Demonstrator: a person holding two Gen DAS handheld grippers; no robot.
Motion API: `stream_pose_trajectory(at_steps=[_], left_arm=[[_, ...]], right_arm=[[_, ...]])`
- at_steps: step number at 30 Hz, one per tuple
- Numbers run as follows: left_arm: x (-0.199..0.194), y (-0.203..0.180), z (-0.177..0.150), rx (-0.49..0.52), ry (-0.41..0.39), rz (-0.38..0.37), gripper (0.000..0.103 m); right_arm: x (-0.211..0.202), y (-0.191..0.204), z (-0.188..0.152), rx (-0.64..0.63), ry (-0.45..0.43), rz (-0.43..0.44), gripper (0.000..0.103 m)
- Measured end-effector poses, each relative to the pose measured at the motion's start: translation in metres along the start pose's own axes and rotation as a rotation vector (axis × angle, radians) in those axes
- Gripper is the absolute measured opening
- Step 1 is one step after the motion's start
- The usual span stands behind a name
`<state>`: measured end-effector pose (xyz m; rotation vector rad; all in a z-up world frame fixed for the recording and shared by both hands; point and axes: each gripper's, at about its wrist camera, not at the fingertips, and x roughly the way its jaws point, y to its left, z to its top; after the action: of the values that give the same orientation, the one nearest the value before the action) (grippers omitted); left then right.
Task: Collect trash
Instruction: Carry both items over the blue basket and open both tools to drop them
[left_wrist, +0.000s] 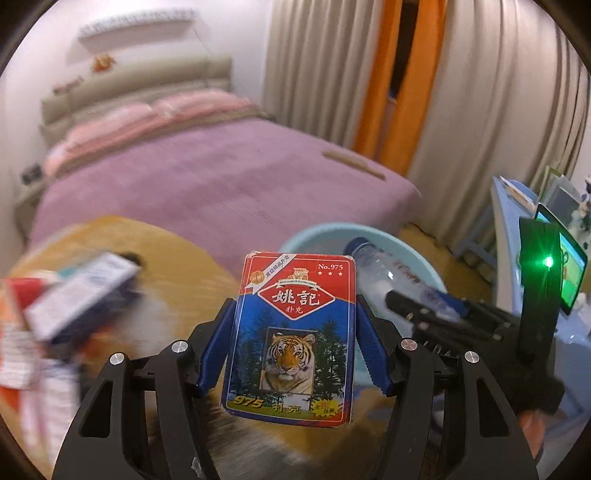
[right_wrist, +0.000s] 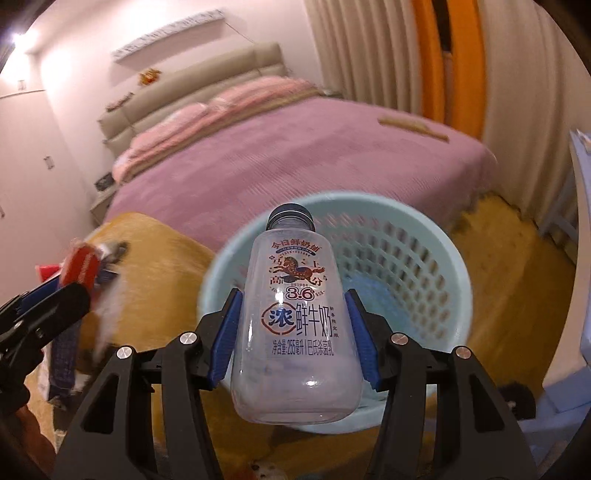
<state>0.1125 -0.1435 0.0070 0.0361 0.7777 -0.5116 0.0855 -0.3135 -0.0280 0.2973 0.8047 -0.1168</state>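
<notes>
Clamped between the blue pads (left_wrist: 216, 354) of the left gripper (left_wrist: 293, 339) is a playing-card box (left_wrist: 293, 332), its red and blue face with a tiger picture turned toward the camera. It stands nearly upright, top edge leaning slightly away. Both pads press its long sides.

Over in the right wrist view, the right gripper (right_wrist: 291, 332) pinches an empty clear milk bottle (right_wrist: 297, 321) with a dark blue cap, its pads (right_wrist: 225, 332) tight against the lower body. The bottle tilts neck-forward, and it hangs above the near rim of a pale blue perforated wastebasket (right_wrist: 424, 254) standing on the floor. From the left wrist view the same bottle (left_wrist: 384, 269) shows to the right of the card box, over the wastebasket (left_wrist: 321, 232).

Left of the basket is a yellow-orange round table (left_wrist: 177, 254). More litter lies on its left part: a white and blue carton (left_wrist: 77, 295) and red and white packaging (left_wrist: 14, 317), all blurred. In the right wrist view the left gripper (right_wrist: 48, 302) enters from the left edge, the card box (right_wrist: 79, 267) showing edge-on as a red sliver.

Beyond lie a bed with a purple cover (right_wrist: 295, 158), pink pillows (right_wrist: 177, 118) against a beige headboard, and cream and orange curtains (right_wrist: 443, 66) on the far right.
</notes>
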Motion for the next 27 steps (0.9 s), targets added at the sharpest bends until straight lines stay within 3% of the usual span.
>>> stream_pose_trajectory(at_steps=[2, 7, 13, 24, 26, 27], left_arm=[[0.031, -0.004, 0.003, -0.028, 0.061, -0.046, 0.061], [0.079, -0.016, 0.001, -0.008, 0.152, -0.056, 0.061], [0.110, -0.012, -0.016, -0.044, 0.250, -0.072, 0.061], [0.106, -0.005, -0.010, -0.104, 0.229, -0.099, 0.061], [0.105, -0.004, -0.009, -0.116, 0.230, -0.112, 0.065], [0.105, -0.004, -0.009, -0.121, 0.229, -0.114, 0.073]], right_arm=[[0.013, -0.013, -0.001, 0.019, 0.046, -0.008, 0.052], [0.036, -0.027, -0.006, 0.016, 0.131, -0.054, 0.052], [0.045, -0.034, -0.015, 0.009, 0.173, -0.059, 0.052], [0.049, -0.043, -0.011, 0.050, 0.197, -0.065, 0.053], [0.048, -0.045, -0.010, 0.061, 0.191, -0.053, 0.054], [0.046, -0.046, -0.010, 0.064, 0.185, -0.057, 0.057]])
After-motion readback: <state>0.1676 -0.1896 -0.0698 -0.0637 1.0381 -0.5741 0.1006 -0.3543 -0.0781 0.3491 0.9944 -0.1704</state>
